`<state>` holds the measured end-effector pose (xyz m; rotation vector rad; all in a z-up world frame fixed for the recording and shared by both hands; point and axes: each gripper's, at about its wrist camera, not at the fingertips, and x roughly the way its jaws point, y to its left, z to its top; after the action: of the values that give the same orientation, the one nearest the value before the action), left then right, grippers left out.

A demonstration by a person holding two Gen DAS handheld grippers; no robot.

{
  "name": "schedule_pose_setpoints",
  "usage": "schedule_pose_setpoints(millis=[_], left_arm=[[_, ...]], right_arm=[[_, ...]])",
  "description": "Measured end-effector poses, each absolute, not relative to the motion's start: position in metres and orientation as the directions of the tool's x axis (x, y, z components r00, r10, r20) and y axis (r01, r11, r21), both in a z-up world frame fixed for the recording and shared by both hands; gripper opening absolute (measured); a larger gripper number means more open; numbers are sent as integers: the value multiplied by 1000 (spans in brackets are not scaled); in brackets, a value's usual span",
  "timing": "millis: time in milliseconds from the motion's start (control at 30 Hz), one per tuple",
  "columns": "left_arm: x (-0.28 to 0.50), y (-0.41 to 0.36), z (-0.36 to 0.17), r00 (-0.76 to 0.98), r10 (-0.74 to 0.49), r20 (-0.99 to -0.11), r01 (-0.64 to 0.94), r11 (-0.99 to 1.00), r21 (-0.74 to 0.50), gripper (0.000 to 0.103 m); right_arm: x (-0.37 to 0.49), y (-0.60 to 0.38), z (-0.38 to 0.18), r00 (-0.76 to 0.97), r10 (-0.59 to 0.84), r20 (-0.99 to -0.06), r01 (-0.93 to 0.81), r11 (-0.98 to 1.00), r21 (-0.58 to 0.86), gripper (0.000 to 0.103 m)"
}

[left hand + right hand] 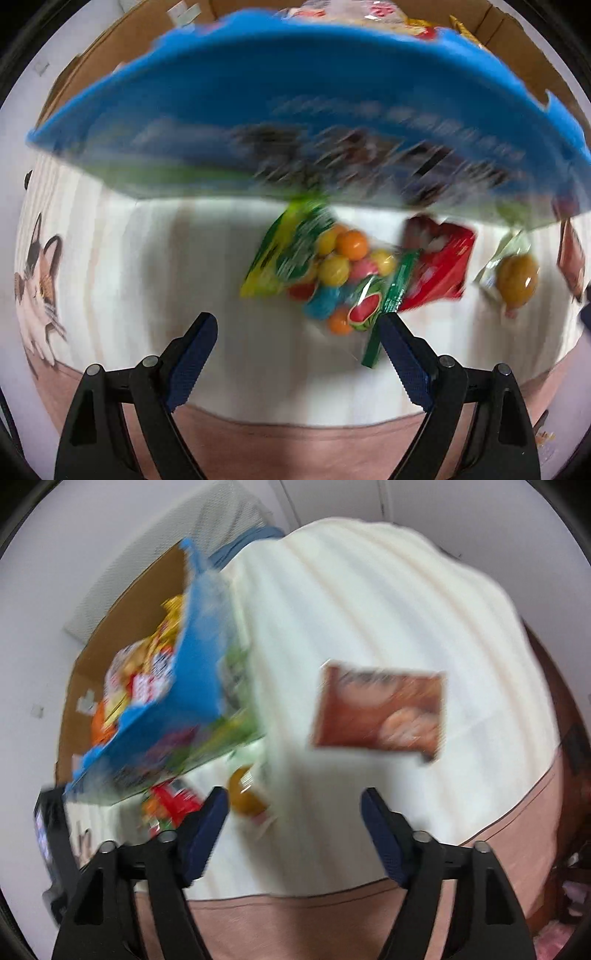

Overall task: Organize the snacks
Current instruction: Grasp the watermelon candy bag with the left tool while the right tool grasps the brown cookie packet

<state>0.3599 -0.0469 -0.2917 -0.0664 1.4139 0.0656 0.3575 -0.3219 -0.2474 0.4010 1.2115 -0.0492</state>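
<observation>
A big blue snack bag point(295, 110) hangs blurred in mid-air above the white cloth, clear of my open, empty left gripper point(297, 325); it also shows in the right wrist view point(192, 686). Below it lie a bag of coloured candy balls point(325, 269), a red packet point(439, 269) and a small packet with a yellow-brown sweet point(513, 280). My right gripper point(293, 797) is open and empty above the cloth. A brown snack packet point(380, 709) lies ahead of it. The yellow-brown sweet point(245, 790) sits by its left finger.
A cardboard box point(122, 627) holding several snack bags point(144, 672) stands beyond the blue bag, also in the left wrist view point(517, 48). The white cloth point(369, 590) has a pink border point(295, 915) and a cat print point(37, 280). A dark device point(48, 834) sits far left.
</observation>
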Motion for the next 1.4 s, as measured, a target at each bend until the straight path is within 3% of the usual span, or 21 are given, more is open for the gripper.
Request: schedule_pose_setpoints(millis=[67,200,400,567,733,867,1033,1167,1300,1400], left_arm=[[350,-38,-291,147,21,-989,-85,996,9,90],[334,-26,-285,147,-8,-989,-109,994,-24,90],[327,-25,-262,177,-167,-970,-222,953,-204,90],[351,-35,-273,155,-224,-962,-314,912,-263,90],[376,-41,-294,99,-190,-977,-345,914,-213,90],[376,-40,-303,113,-150,-982,-321,930,-180,90],[365,-43,-300,137,-93,-986,-245,961,-125,57],[346,-55,-294,141,-73,-987,-214,971,-102,55],[310,-63,-291,135,-55,-989,-170,982,-78,55],[283,-65,-292,125,-51,-991,-146,987,-69,55]], right_arm=[[368,-329,-240,351,105,-931,212,959,188,90],[405,-313,-240,263,-48,-964,-43,997,-62,93],[447,-276,-277,154,-204,-967,-336,909,-246,93],[469,-278,-301,72,-174,-982,-302,934,-188,93],[471,-291,-306,-44,-3,-999,-203,979,6,93],[469,-294,-289,6,-21,-1000,-236,972,-22,93],[470,-291,-299,10,-68,-998,-306,950,-68,93],[471,-294,-310,52,-60,-997,-254,965,-71,92],[458,-299,-306,86,-37,-996,-165,985,-51,71],[434,-292,-304,98,-21,-995,-139,990,-35,64]])
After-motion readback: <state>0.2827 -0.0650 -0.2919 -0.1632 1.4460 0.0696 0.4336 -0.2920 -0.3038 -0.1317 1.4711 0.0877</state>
